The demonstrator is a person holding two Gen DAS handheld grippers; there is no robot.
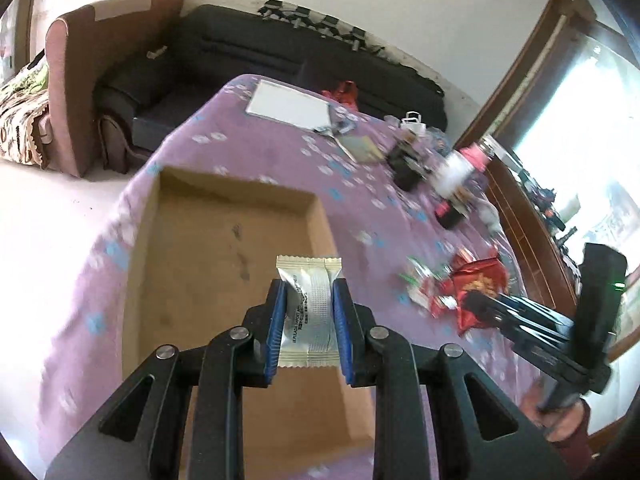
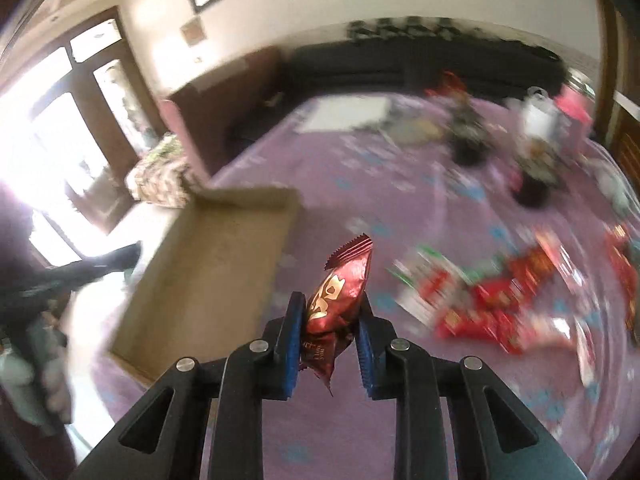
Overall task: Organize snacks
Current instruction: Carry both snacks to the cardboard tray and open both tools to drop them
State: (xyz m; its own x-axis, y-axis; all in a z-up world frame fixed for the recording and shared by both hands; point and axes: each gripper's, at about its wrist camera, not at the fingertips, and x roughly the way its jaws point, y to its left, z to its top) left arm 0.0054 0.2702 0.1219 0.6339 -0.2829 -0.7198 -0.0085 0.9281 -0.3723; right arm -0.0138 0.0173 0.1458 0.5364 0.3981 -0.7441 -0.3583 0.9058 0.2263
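Observation:
My left gripper (image 1: 310, 286) is shut on a silver-white snack packet (image 1: 309, 304) and holds it above the shallow cardboard box (image 1: 192, 240), whose floor is bare. My right gripper (image 2: 330, 300) is shut on a dark red snack packet (image 2: 340, 300) that stands upright between the blue pads, over the purple cloth to the right of the cardboard box (image 2: 216, 264). In the left wrist view the right gripper (image 1: 476, 300) shows at the right edge with the red packet (image 1: 476, 280). A pile of red and green snack packets (image 2: 492, 300) lies on the cloth to the right.
The purple flowered tablecloth (image 1: 360, 200) covers the table. Farther back lie a white sheet (image 1: 290, 106), dark small items (image 1: 408, 164) and a white bottle with a pink cap (image 1: 460, 168). A brown armchair (image 1: 100, 80) and black sofa (image 1: 280, 56) stand behind. A person's hand (image 2: 56, 388) is at the left.

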